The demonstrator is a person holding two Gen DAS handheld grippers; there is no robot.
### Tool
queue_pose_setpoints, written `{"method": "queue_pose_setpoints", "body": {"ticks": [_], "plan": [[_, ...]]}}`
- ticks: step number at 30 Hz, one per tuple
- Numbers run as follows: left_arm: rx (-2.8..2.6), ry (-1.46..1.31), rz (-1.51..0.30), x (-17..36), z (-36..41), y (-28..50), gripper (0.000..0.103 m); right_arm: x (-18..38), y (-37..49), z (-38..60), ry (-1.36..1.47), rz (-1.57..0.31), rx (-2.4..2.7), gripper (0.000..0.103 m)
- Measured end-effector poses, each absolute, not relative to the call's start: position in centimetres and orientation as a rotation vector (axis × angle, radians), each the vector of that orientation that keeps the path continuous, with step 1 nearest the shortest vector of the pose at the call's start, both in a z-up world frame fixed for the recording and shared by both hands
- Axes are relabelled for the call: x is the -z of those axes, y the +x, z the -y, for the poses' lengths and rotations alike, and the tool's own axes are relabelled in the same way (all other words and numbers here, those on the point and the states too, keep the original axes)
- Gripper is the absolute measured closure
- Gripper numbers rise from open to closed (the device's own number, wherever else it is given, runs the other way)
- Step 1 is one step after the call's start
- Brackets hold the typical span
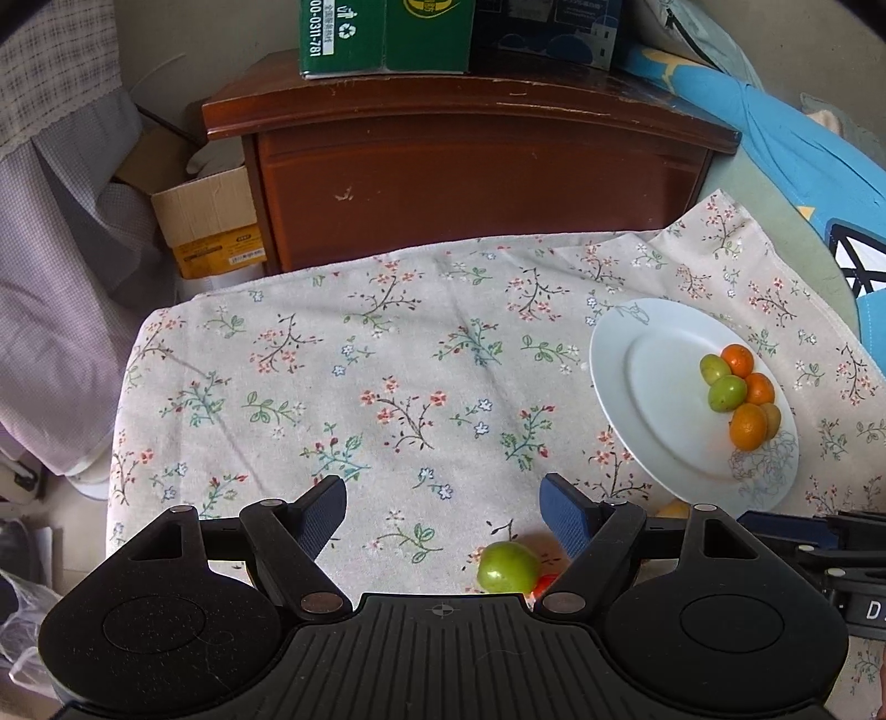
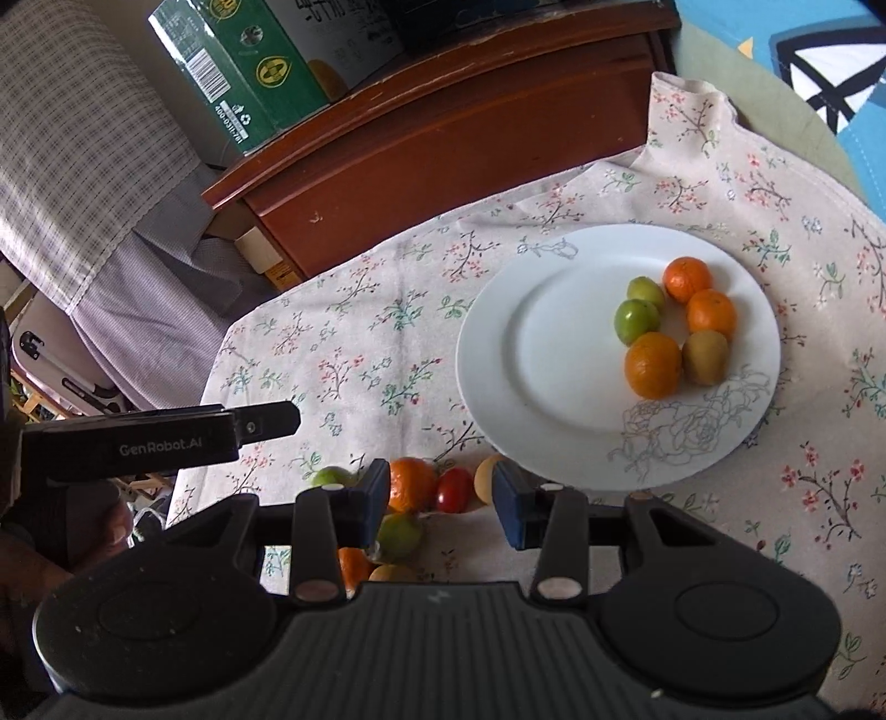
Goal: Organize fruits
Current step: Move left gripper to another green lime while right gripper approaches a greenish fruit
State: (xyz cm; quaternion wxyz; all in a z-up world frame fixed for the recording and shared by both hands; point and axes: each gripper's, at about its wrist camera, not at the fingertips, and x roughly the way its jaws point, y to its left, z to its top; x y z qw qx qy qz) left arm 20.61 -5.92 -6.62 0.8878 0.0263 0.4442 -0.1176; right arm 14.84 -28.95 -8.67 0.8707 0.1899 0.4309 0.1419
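A white plate [image 2: 554,354] on the floral cloth holds several fruits: oranges [image 2: 652,365], green fruits [image 2: 637,321] and a kiwi [image 2: 705,357]. It also shows in the left wrist view [image 1: 653,387]. Loose fruits lie by the plate's near edge: an orange [image 2: 411,483], a red tomato [image 2: 454,489], a pale fruit [image 2: 485,479] and green ones [image 2: 400,533]. My right gripper [image 2: 440,501] is open just above them, holding nothing. My left gripper [image 1: 443,512] is open and empty over a green fruit [image 1: 507,567].
A brown wooden cabinet [image 1: 476,177] stands behind the table with a green carton [image 1: 387,33] on top. A cardboard box [image 1: 210,221] sits on the floor at left. Blue bedding [image 1: 775,144] lies at right. The left gripper's body [image 2: 155,437] shows in the right view.
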Motion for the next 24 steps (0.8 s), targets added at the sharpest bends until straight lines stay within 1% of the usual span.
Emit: {"method": "queue_pose_setpoints", "body": {"ticks": [7,18,21,23,24], "plan": [[0.222,0.062,-0.939,7.2,4.7,20.3,0.025,10.1,14.6,27.1,0.403,-0.958,-0.357,0.061],[0.248,0.009,-0.991,8.3,4.0,20.3,0.026,11.6,15.5,25.3,0.368,-0.991,-0.352,0.061],[0.26,-0.021,-1.002,8.4,3.9,20.3,0.027,11.9,15.7,25.1,0.361,-0.997,-0.349,0.064],[0.273,-0.031,-1.002,8.5,3.9,20.3,0.027,11.9,15.7,25.2,0.36,-0.996,-0.353,0.065],[0.277,-0.033,-1.004,8.5,4.0,20.2,0.028,11.9,15.7,25.2,0.362,-0.993,-0.35,0.066]]}}
